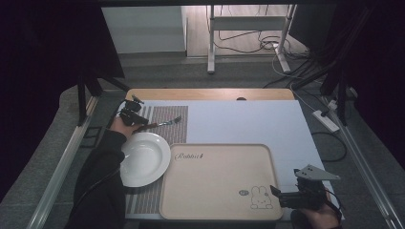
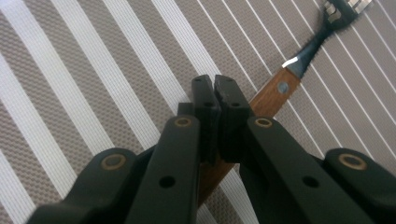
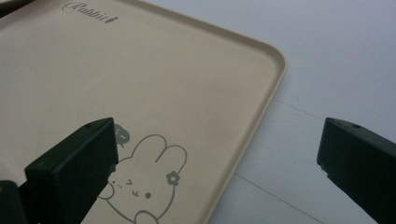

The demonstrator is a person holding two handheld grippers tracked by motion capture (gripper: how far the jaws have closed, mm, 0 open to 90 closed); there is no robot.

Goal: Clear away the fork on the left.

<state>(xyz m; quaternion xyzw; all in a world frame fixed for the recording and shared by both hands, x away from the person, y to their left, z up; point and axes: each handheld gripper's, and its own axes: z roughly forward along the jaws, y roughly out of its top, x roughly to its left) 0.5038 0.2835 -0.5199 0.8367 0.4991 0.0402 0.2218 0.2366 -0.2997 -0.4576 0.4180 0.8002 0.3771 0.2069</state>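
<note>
A fork with a wooden handle and metal tines lies over the striped placemat at the far left. My left gripper is at the handle's end; its jaws are pressed together, with the handle running under and between them, so it looks shut on the fork. My right gripper hovers at the near right corner of the beige tray, open wide. Its two fingers are far apart with nothing between them, over the rabbit drawing.
A white plate sits on the placemat just left of the tray, near my left forearm. The tray rests on a pale sheet that covers the table; the wooden table edge shows at the back.
</note>
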